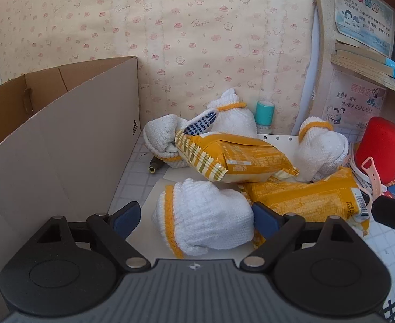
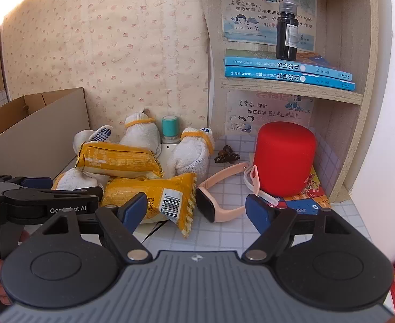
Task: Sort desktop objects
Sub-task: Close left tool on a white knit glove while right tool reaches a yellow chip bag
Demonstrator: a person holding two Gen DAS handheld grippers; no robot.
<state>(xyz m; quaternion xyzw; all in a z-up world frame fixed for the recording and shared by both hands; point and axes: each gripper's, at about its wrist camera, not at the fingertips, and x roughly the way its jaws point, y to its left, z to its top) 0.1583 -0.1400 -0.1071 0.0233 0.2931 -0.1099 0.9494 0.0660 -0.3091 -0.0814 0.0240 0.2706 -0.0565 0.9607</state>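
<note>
**Kid:** Near the front edge of the desk, what sits between the left gripper (image 1: 194, 216) fingers?

**Friend:** A rolled white glove with a yellow cuff (image 1: 205, 216). It lies on a white sheet (image 1: 146, 231). The blue pads are wide apart, one on each side. The right pad looks very close to the glove, but I cannot tell if it touches. The left pad is clear of it.

**Kid:** And the right gripper (image 2: 196, 210)?

**Friend:** Its jaws are apart too, and they hold nothing. A pink smartwatch (image 2: 213, 204) lies on the desk between its fingers, near a yellow snack bag with a barcode (image 2: 154, 196).

**Kid:** Where is the box?

**Friend:** A brown cardboard box (image 1: 62, 145) stands along the left edge of the desk, open at the top.

**Kid:** What else is there?

**Friend:** More rolled gloves (image 1: 232, 118) sit toward the back edge by the wall, with another yellow snack bag (image 1: 232, 158) lying on top of some. A teal stamp (image 1: 264, 113) stands at the back. A red cylinder (image 2: 285, 158) stands at the right side, under a shelf (image 2: 291, 88) with blue books (image 2: 286, 71) and a dark bottle (image 2: 286, 35). A brown hair clip (image 2: 227, 156) lies left of the red cylinder
</note>
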